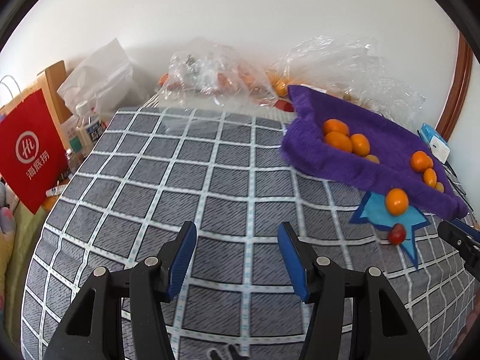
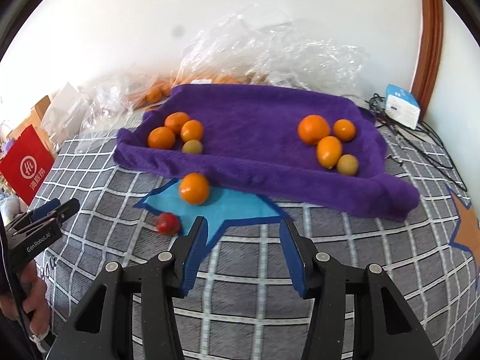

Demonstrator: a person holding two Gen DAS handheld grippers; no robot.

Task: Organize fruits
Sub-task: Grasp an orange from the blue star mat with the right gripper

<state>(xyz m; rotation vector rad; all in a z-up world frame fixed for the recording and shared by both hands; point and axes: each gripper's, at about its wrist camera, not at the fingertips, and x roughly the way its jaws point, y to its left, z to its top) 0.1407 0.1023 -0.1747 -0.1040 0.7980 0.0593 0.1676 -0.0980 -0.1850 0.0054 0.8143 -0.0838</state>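
a: the checked bedcover (image 2: 270, 270) took up most of both views, soft and a bit rumpled. on it lay the purple towel (image 2: 255, 126) with raised edges, holding two clusters of oranges, a left group (image 2: 177, 132) and a right group (image 2: 327, 138).

b: and the strays?

a: one loose orange (image 2: 194, 188) sat on the blue star patch (image 2: 237, 207), just outside the towel's near edge. a small red fruit (image 2: 167, 223) lay beside that patch, off the towel too.

b: what could've gone wrong from there?

a: i'd guess rolling. both strays were round on a soft cover, so a nudge from one finger before the other met it could've sent either away. the red one looked soft; too hard a squeeze might've bruised it. and the two tools were near each other over the same spot, so a clash seemed possible.

b: how were they held?

a: the right gripper (image 2: 241, 225) tilted downward, jaws apart and empty, its left fingertip (image 2: 199, 225) near the red fruit. the left gripper (image 1: 237, 231) angled down likewise over bare cover, jaws apart, nothing between them. a hand (image 2: 34, 294) held its handle at the right view's left edge.
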